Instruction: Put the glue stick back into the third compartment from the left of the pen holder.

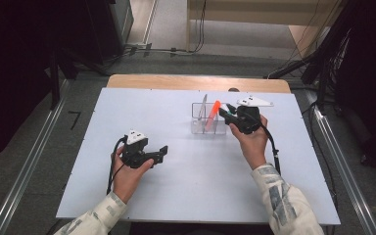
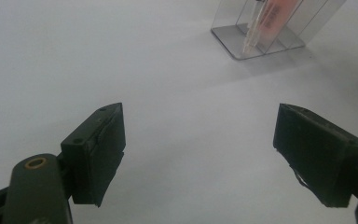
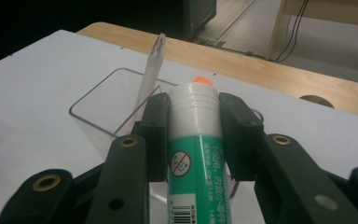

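A clear plastic organizer (image 1: 196, 128) stands on the white table (image 1: 186, 191), right of centre. An orange marker (image 1: 212, 115) and a thin pale pen (image 1: 203, 106) lean in it. My right gripper (image 1: 226, 112) hovers at the organizer's right side, shut on a green-and-white tube (image 1: 231, 113). In the right gripper view the tube (image 3: 193, 154) sits between the jaws, with its ribbed white end over the organizer's rim (image 3: 93, 93); the pen (image 3: 150, 74) and the orange tip (image 3: 203, 80) lie beyond. My left gripper (image 1: 162, 152) rests low at the left, open (image 2: 198, 140) with nothing between its fingers.
A wooden strip (image 1: 196, 82) borders the table's far edge. Grey floor, cables and dark stands surround the table. In the left gripper view the organizer (image 2: 228, 35) stands far off at the upper right, across bare white surface.
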